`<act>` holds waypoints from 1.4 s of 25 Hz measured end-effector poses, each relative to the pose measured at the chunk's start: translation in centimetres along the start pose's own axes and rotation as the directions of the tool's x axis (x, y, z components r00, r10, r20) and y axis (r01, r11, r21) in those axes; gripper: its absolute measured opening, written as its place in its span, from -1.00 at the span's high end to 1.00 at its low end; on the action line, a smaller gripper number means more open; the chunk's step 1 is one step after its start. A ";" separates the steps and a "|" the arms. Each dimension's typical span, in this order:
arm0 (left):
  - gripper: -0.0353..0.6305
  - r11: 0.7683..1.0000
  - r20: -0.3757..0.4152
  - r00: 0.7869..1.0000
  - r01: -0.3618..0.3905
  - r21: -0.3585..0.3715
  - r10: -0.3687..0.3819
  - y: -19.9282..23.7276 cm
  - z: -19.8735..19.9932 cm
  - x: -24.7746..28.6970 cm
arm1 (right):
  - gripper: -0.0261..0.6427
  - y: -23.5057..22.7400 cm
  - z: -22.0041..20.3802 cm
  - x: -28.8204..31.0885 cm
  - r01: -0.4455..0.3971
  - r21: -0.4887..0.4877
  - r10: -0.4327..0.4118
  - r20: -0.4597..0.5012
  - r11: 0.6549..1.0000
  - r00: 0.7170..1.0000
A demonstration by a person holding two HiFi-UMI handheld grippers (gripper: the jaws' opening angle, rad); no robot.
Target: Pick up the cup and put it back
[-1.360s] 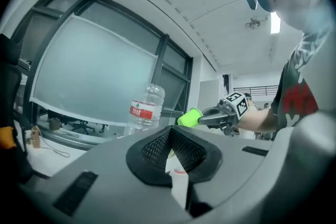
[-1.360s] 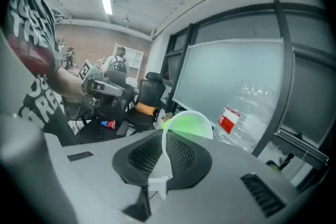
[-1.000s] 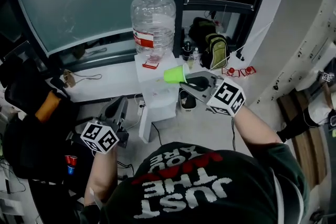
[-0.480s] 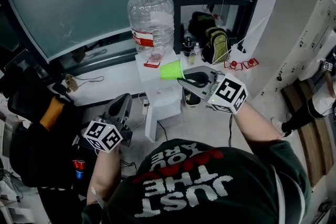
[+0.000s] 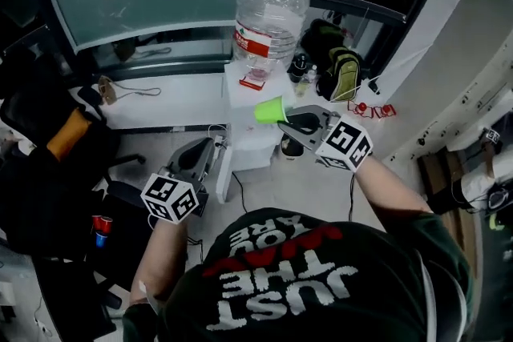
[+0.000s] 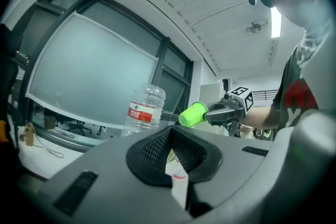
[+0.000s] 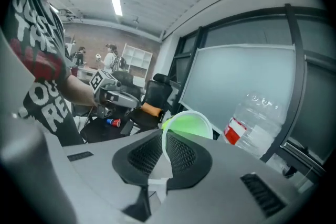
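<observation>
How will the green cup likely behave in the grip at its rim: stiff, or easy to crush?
The green cup looks thin-walled and empty, so probably light and easily squashed. The right tongs pinch only its rim, holding it sideways, so it may swing or slip if jolted.

Bottle [image 5: 271,12] on dispenser [image 5: 239,88], cup [image 5: 271,110] before it

Right gripper [image 5: 283,122] grips green cup [image 5: 271,110] at the rim. Cup is tipped on its side, base pointing left, in the air in front of the white stand [image 5: 239,92]. Big clear bottle [image 5: 270,12] upright on stand. Left gripper [image 5: 210,146] low left, well apart from cup. Backpack [image 5: 341,74] right of bottle.
</observation>
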State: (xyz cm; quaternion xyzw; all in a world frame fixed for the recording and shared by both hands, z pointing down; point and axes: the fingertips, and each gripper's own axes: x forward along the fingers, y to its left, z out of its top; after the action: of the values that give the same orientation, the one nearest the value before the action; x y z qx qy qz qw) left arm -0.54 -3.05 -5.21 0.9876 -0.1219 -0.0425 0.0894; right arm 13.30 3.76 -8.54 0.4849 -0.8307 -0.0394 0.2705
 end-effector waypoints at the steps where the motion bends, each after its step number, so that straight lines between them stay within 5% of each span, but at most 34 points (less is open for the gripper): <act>1: 0.87 1.000 -0.007 1.000 -0.005 0.000 0.005 0.8 -0.9 -1.0 | 0.78 0.6 -0.4 1.5 -0.011 -0.004 0.011 -0.025 1.000 1.000; 9: 0.87 0.996 -0.013 0.997 -0.080 -0.049 0.079 5.5 -8.8 -9.9 | 0.78 6.6 -4.8 11.7 -0.122 -0.045 0.107 -0.247 0.991 0.963; 20: 0.87 0.971 -0.076 0.978 -0.205 -0.123 0.197 8.9 -20.5 -12.4 | 0.78 12.1 -16.4 20.7 -0.327 -0.014 0.288 -0.444 0.945 0.848; 24: 0.87 0.936 -0.118 0.957 -0.285 -0.205 0.266 8.3 -27.6 -6.4 | 0.78 10.2 -24.9 22.7 -0.421 -0.006 0.379 -0.425 0.907 0.822; 30: 0.87 0.855 -0.292 0.898 -0.414 -0.313 0.328 5.4 -43.4 3.9 | 0.78 9.2 -44.6 24.8 -0.496 0.064 0.474 -0.424 0.866 0.772; 35: 0.87 0.825 -0.349 0.857 -0.483 -0.292 0.379 7.8 -53.7 8.1 | 0.78 8.1 -57.6 28.4 -0.513 0.038 0.470 -0.463 0.858 0.752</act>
State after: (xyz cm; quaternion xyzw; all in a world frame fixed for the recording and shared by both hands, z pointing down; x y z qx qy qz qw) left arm 11.20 -3.57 48.36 0.8947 -0.3200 0.0945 0.2969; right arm 24.14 -4.18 54.78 0.2318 -0.8387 0.1103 0.4803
